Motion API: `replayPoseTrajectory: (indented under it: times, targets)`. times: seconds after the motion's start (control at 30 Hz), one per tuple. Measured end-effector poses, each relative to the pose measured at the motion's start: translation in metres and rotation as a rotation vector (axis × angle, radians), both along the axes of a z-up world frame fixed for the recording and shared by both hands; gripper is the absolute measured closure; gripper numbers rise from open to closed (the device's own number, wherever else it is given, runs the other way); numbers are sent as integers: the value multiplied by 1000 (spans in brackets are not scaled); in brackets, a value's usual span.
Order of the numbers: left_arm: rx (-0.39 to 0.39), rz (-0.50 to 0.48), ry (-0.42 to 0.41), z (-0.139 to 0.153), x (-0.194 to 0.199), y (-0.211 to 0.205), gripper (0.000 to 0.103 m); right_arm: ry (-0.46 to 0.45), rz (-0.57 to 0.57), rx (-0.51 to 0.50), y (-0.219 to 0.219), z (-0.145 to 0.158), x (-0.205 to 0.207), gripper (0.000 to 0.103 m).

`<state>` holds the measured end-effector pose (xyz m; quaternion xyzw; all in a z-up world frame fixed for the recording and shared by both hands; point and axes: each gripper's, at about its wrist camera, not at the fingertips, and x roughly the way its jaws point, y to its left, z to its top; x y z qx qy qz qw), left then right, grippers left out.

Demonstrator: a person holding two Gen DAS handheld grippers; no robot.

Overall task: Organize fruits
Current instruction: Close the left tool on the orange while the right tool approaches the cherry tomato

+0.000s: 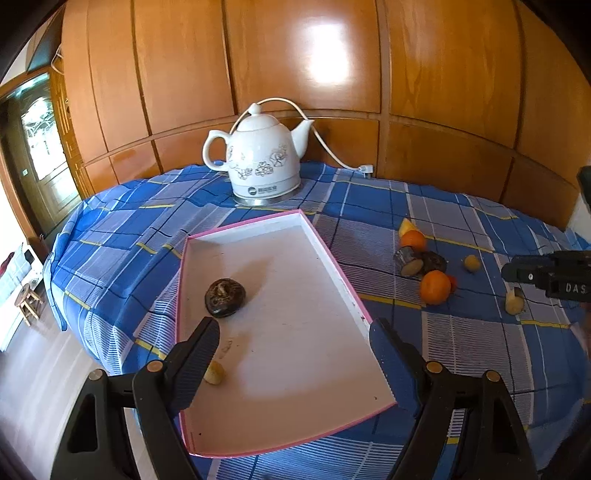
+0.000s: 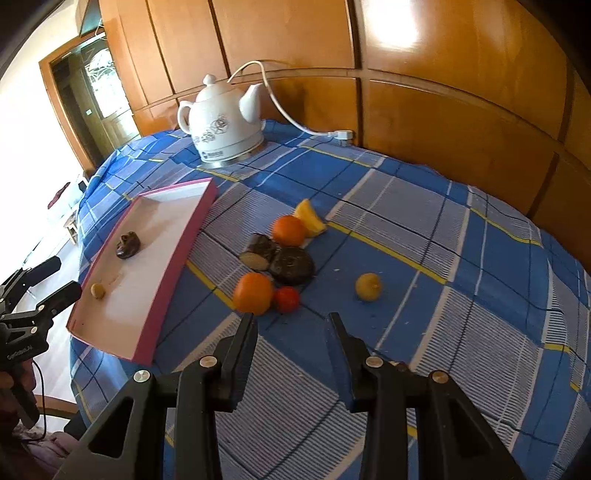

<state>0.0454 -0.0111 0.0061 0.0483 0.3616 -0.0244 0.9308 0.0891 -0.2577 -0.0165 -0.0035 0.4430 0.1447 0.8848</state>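
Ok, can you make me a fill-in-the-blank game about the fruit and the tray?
1. The pink-edged tray holds ____ items.
2. The white kettle stands behind the ____.
3. The two oranges lie on the ____ checked cloth.
4. The right gripper holds ____.

Missing words: two; tray; blue; nothing

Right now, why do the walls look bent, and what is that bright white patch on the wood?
Left wrist view: the fisheye lens bows the wooden panels, and the white patch is glare from light on glossy wood. Right wrist view: the same bending curves the table, glare sits top right, and the doorway area at left is washed out.
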Motion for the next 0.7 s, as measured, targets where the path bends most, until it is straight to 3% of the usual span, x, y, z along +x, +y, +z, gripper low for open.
replayPoseTrajectory:
  times: [0.2,0.5,0.7]
  targets:
    - [1,-44,15,-3,4,-12,19,2,-48,-28,-27,-5,9,65]
    - [-29,-169,81,-5,20,-45,20,52,-199,57,-76,-24,20,65]
    - [-89,-232,168,-14,43,-72,36,49,-184,69,-70,-19,21,65]
